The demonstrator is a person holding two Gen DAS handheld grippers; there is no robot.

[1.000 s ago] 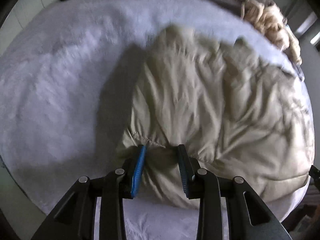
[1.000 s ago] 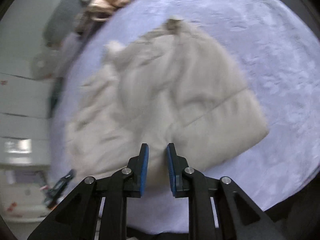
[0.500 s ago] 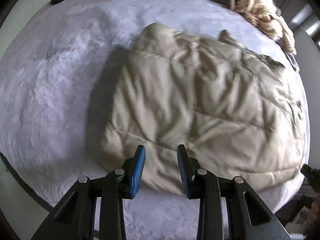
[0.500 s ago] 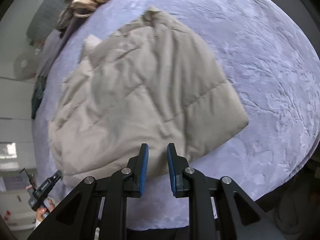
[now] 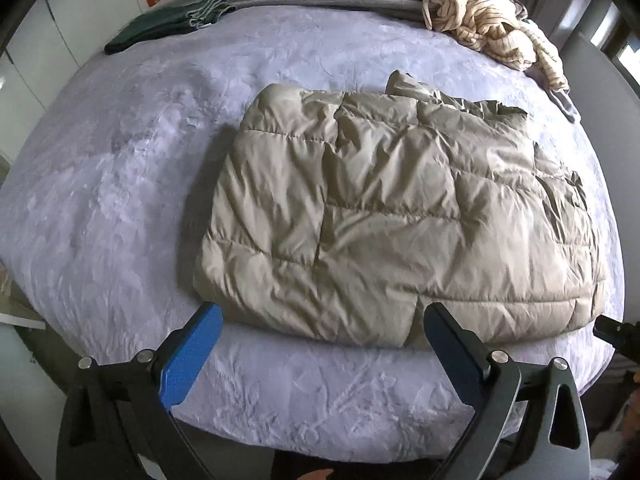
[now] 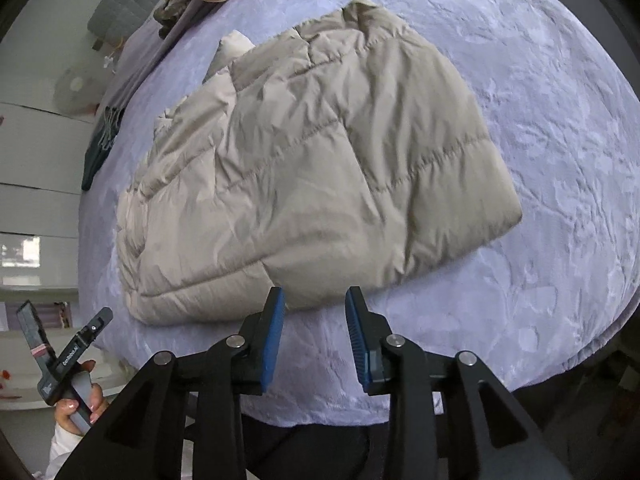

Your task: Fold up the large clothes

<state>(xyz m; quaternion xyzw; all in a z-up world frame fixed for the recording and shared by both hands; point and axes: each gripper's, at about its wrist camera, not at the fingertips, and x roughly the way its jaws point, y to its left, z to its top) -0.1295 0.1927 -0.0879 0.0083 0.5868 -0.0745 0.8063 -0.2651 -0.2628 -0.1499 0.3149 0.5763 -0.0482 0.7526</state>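
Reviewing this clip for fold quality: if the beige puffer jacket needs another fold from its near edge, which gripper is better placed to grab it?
Probably left. The left gripper stands wide open astride the puffer jacket hem; the right gripper, its jaws just opening, is narrower and nearer one end. Neither holds fabric.

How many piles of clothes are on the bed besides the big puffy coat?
2. A dark green folded cloth lies at the bed's far left edge. A crumpled striped heap sits at the far right corner. More may hide beyond the bed or under the puffy coat.
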